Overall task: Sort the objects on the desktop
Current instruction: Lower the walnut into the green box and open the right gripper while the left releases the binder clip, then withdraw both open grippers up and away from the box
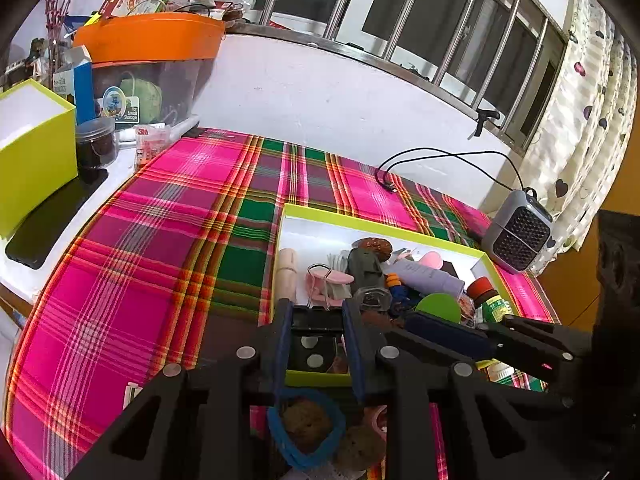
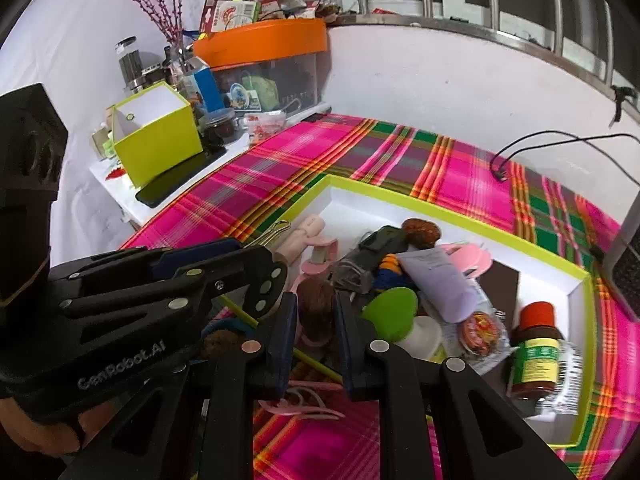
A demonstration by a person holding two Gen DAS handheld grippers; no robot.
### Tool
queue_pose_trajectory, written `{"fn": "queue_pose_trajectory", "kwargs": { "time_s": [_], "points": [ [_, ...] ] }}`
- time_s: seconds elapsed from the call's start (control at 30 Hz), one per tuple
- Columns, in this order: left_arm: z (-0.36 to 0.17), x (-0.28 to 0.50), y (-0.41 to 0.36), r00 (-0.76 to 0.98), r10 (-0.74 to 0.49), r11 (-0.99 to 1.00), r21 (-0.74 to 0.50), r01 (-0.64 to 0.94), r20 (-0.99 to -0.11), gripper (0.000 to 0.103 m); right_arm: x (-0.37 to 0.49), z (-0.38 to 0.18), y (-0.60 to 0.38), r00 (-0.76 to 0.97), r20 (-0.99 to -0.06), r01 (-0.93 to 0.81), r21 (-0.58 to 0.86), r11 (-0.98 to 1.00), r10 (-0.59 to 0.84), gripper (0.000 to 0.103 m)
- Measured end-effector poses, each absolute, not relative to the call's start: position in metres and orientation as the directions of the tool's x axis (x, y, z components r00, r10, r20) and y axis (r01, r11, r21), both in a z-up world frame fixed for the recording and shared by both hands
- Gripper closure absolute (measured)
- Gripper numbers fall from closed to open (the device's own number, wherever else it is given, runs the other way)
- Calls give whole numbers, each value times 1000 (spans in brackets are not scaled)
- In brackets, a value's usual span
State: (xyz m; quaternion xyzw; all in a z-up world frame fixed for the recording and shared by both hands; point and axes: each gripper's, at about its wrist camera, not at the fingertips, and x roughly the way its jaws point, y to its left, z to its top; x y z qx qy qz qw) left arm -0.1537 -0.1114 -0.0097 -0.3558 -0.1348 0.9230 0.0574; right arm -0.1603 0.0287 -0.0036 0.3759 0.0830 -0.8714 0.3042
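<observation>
A shallow lime-edged white tray [image 1: 384,230] [image 2: 452,204] lies on the plaid cloth and holds several small items: a pink clip, a lavender tube [image 2: 444,280], a green lid [image 2: 390,306], a red-capped brown bottle [image 2: 534,348]. My left gripper [image 1: 316,316] is shut on a black binder clip [image 1: 318,320] with silver handles, over the tray's near edge. My right gripper [image 2: 316,300] is shut on a brown walnut-like ball [image 2: 316,300], just above the tray's near corner. The left gripper also shows in the right wrist view [image 2: 256,258], close beside the right one.
A tall lime box [image 1: 32,152] [image 2: 154,142] stands at the left beside a black phone [image 1: 52,220]. An orange-lidded clear bin [image 1: 152,64] is behind it. A small grey heater [image 1: 518,236] with a cable sits at the right. Brown balls and a blue band [image 1: 306,428] lie below the grippers.
</observation>
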Motion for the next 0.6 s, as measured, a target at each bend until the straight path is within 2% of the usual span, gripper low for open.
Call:
{"fn": "queue_pose_trajectory", "kwargs": {
  "time_s": [0.6],
  "points": [
    [-14, -159, -98, -733, 198, -968, -249, -41, -651, 77, -135, 16, 73, -591, -659, 530, 117, -840, -465, 82]
  ]
}}
